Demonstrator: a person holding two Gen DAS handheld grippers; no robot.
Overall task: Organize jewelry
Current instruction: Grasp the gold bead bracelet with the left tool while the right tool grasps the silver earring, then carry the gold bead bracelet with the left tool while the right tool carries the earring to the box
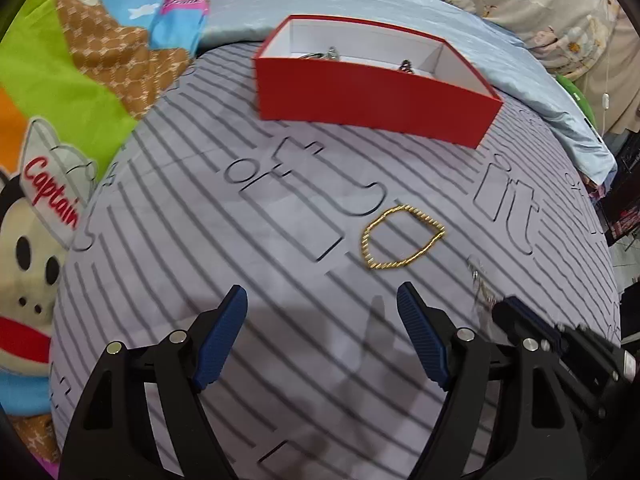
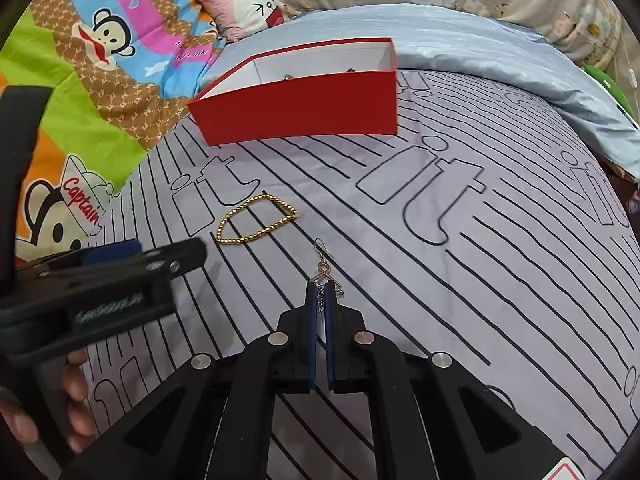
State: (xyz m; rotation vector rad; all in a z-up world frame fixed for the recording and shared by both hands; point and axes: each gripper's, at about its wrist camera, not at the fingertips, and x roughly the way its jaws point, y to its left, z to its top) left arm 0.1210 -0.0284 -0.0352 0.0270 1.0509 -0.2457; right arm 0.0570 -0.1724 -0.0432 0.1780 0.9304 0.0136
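Note:
A gold bead bracelet point(image 1: 365, 242) point(image 2: 256, 235) lies in a loop on the striped grey cloth. My left gripper point(image 1: 320, 296) hovers open just short of it, nothing between its blue pads; it enters the right wrist view at the left point(image 2: 176, 256). My right gripper point(image 2: 319, 286) is shut on a silver dangle earring point(image 2: 325, 266), whose hook sticks out past the fingertips. In the left wrist view that gripper point(image 1: 516, 312) and the blurred earring point(image 1: 478, 280) sit right of the bracelet. Behind stands an open red box point(image 1: 372, 100) point(image 2: 300, 108) with two small jewellery pieces point(image 1: 330, 53) inside.
The grey cloth point(image 2: 480, 280) with black lines covers a bed. A colourful cartoon blanket point(image 1: 60, 120) lies to the left, a light blue sheet point(image 2: 460, 40) behind the box, and a pink pillow point(image 2: 240, 8) beyond. A person's fingers point(image 2: 76, 392) hold the left gripper's handle.

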